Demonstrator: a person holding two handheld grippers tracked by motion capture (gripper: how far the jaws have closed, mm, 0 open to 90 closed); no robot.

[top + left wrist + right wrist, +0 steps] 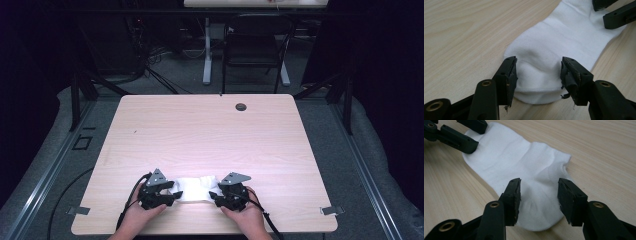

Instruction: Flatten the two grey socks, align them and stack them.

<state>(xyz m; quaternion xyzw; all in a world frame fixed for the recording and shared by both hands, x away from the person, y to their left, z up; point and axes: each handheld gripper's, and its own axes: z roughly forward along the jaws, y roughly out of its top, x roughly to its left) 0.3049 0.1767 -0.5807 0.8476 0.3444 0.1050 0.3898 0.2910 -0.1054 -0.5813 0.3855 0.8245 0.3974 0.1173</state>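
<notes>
Pale wood worktop, dark room behind. White sock lies flat at lower centre of the high view, between both grippers. Left gripper jaws released, straddling one sock end; right gripper jaws released, straddling the other end.

A sock lies flat on the surface, close to its near edge and about midway along it. The left gripper sits at the sock's left end, the right gripper at its right end, so the sock stretches between them. In the left gripper view the sock's end lies between that gripper's jaws; in the right gripper view the other end lies between that gripper's jaws. A round grommet sits near the far edge of the surface, well apart from the sock. Behind the surface, on the floor, stands a chair.
</notes>
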